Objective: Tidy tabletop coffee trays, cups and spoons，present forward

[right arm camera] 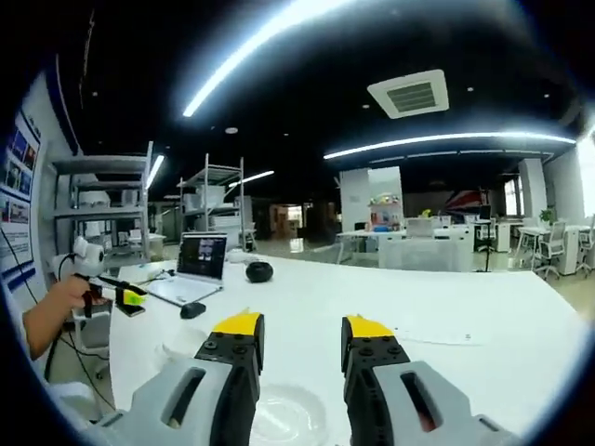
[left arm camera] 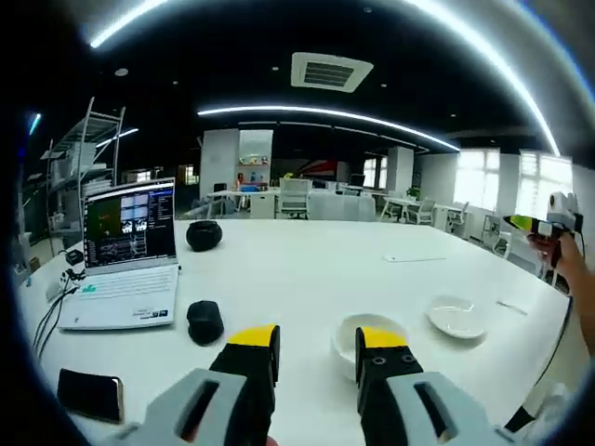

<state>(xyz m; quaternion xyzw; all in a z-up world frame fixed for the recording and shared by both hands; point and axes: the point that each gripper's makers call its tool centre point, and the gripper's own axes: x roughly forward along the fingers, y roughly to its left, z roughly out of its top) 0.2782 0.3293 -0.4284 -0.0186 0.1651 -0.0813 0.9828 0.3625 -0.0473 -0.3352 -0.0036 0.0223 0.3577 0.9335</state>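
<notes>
Approach phase by the look of it, nothing gripped yet. Left gripper [left arm camera: 316,358] has jaws apart and empty, hovering just short of the white cup [left arm camera: 370,336], glossy round ceramic on the white table [left arm camera: 307,269]. Saucer [left arm camera: 456,317] sits to the cup's right, shallow, smooth, w/ a thin spoon [left arm camera: 512,306] beyond. Right gripper [right arm camera: 299,348] is also spread, empty, over a pale round dish [right arm camera: 288,409]. Next move prob needs closing on the cup rim.

Dark ceiling [left arm camera: 232,56] with light strips [left arm camera: 325,113]; metal shelving [right arm camera: 102,200]; bright windows [left arm camera: 507,181].
</notes>
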